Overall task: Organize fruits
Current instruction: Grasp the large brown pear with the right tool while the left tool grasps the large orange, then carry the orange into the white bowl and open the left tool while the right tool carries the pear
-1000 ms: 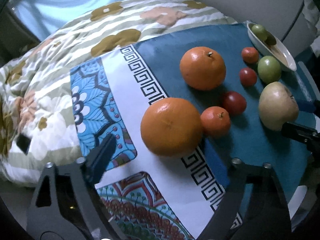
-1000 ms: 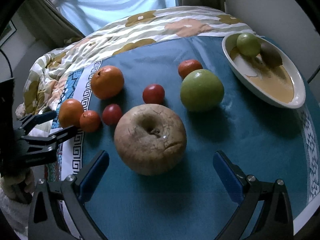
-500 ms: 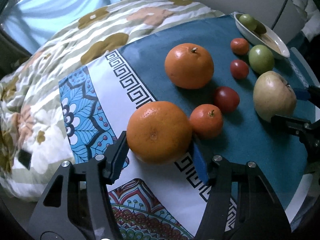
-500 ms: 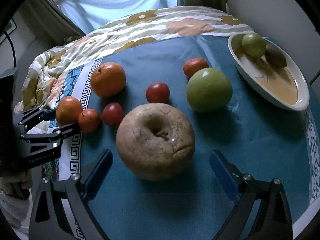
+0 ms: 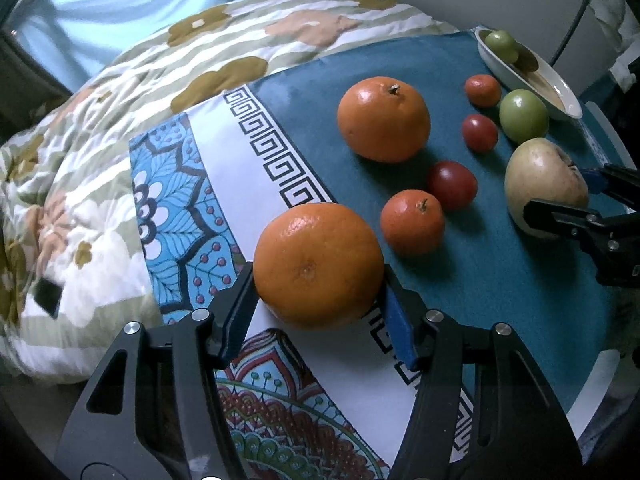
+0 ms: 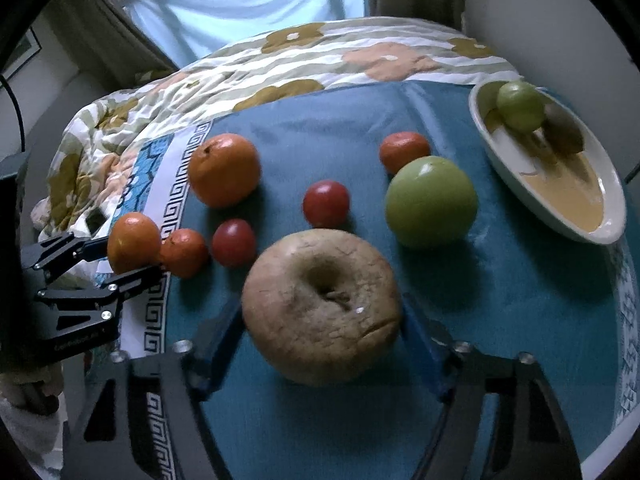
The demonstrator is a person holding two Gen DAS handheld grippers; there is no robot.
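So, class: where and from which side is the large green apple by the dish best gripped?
Grip the large green apple across its widest middle, coming from the near side, level with the cloth. It is round and smooth. The small orange touches its far left, and the dish lies to its right.

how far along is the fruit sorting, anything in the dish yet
Done: only a small green fruit and a dark brownish one lie in the white dish.

In hand: the left gripper has its pads against a big orange, and the right gripper brackets the tan apple; both fruits are on the cloth.

Left: another orange, two small tangerines, two red fruits and the green apple.
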